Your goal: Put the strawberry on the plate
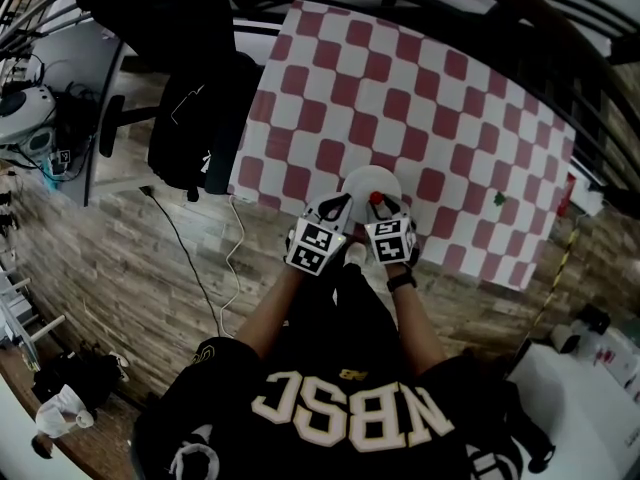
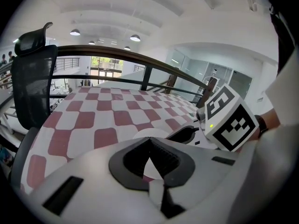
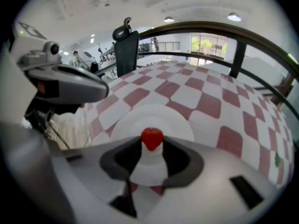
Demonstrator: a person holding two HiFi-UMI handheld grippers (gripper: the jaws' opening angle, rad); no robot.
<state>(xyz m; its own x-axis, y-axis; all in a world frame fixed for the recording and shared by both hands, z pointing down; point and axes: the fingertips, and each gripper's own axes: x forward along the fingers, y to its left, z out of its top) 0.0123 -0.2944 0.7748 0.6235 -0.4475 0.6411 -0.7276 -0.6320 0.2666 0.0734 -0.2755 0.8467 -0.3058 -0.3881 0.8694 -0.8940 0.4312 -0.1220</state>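
A small red strawberry (image 3: 152, 138) sits pinched between the tips of my right gripper (image 3: 152, 146), just above the near part of a white plate (image 3: 159, 115). In the head view the strawberry (image 1: 376, 197) hangs over the plate (image 1: 372, 178), near its front rim, on the red-and-white checked table. My left gripper (image 1: 338, 204) hovers close beside it at the plate's near left edge. Its jaws meet at the tips (image 2: 149, 140) with nothing between them. The plate (image 2: 140, 134) shows just past them.
A black office chair (image 1: 200, 118) stands at the table's left side. A small green object (image 1: 499, 198) lies on the cloth to the right. A dark railing (image 2: 140, 59) runs along the table's far side. A cable (image 1: 232, 258) trails over the wooden floor.
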